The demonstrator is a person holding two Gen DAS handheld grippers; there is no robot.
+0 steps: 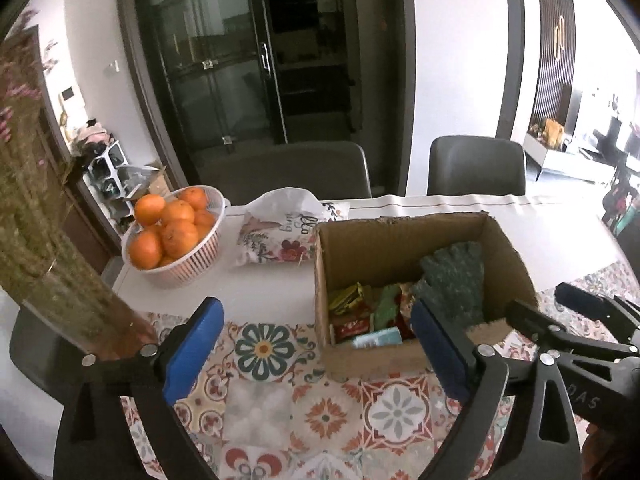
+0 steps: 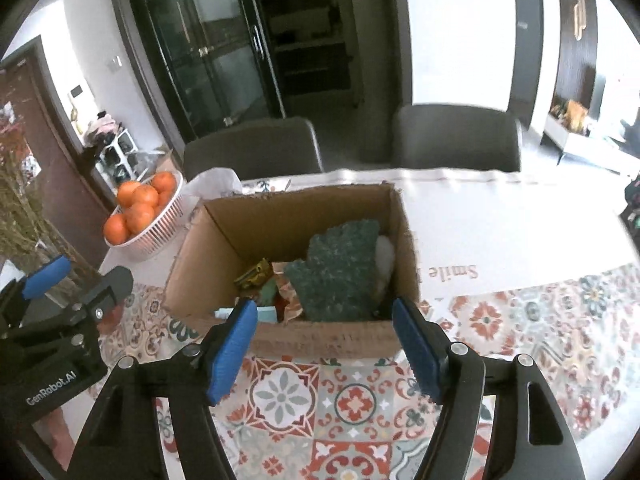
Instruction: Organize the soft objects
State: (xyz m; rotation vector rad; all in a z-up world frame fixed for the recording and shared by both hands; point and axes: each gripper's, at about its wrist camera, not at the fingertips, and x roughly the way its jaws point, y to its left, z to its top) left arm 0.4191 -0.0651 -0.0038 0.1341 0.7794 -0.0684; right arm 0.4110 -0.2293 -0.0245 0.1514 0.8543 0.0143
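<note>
An open cardboard box (image 1: 400, 236) (image 2: 224, 240) stands on the table. A dark green knitted glove (image 1: 454, 280) (image 2: 340, 276) leans inside it against the right wall, over snack packets (image 1: 360, 316) (image 2: 260, 276). Something white (image 2: 385, 256) sits behind the glove. A floral fabric pouch (image 1: 280, 232) lies on the table left of the box. My left gripper (image 1: 316, 356) is open and empty, in front of the box. My right gripper (image 2: 326, 344) is open and empty, just in front of the box's near wall. The right gripper also shows in the left wrist view (image 1: 560, 320).
A white basket of oranges (image 1: 172, 236) (image 2: 144, 212) stands at the back left. A vase of dried plants (image 1: 52, 264) is at the near left. A patterned tile mat (image 1: 320, 408) (image 2: 352, 404) covers the table front. Two grey chairs (image 1: 476, 168) (image 2: 456, 136) stand behind the table.
</note>
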